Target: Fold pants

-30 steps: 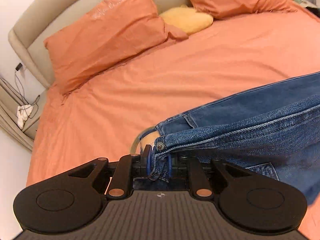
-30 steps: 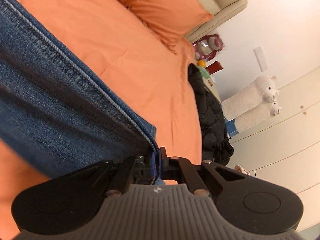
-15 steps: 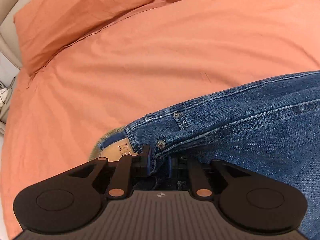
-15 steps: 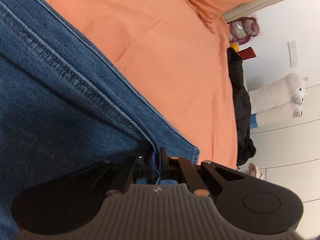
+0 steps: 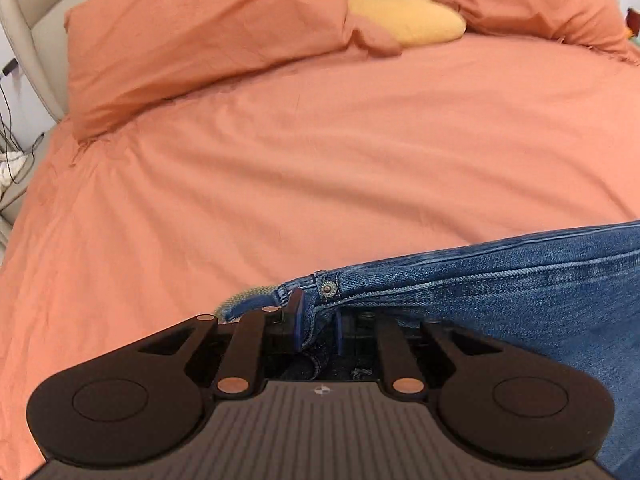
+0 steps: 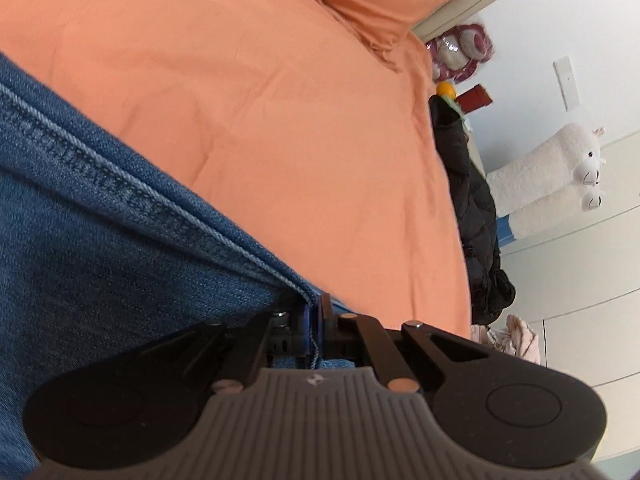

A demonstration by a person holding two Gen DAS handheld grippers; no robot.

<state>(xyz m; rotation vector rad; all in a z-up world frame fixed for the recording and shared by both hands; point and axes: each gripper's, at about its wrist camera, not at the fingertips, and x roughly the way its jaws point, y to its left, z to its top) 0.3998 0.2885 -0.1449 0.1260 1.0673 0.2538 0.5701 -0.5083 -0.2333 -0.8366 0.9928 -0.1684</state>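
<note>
two grippers each pinch one end of a pair of blue jeans point(image 5: 500, 292) over a bed point(image 5: 320, 184) covered in an orange sheet.

in the left wrist view, the left gripper point(image 5: 316, 326) has its blue-padded jaws drawn narrow around bunched denim at the waistband, just below a metal rivet button point(image 5: 329, 289). a scrap of pale lining shows at the edge of the cloth to the left of the jaws. the jeans stretch away to the right, with a stitched seam running along them. any stamping on the button is too small to read. beyond the denim lie two orange pillows point(image 5: 208, 36) against a beige headboard point(image 5: 24, 28), with a yellow cushion point(image 5: 404, 20) between them. cables point(image 5: 10, 148) hang at the far left beside the bed.

in the right wrist view, the right gripper point(image 6: 314, 322) is nearly closed, its jaws clamped on the edge of the jeans point(image 6: 100, 220) where a thick seam ends, a loose thread hanging between them. the denim fills the left side of the view, above the orange sheet point(image 6: 280, 120). past the bed's far edge hangs a black jacket point(image 6: 472, 216), and two white plush alpacas point(image 6: 560, 172) rest against white cupboard doors. a pink and white soft toy point(image 6: 460, 52), an orange ball point(image 6: 445, 90) and a red box point(image 6: 476, 98) sit near the headboard. a white switch plate point(image 6: 566, 84) is on the wall. no readable writing or brand appears in either view.
</note>
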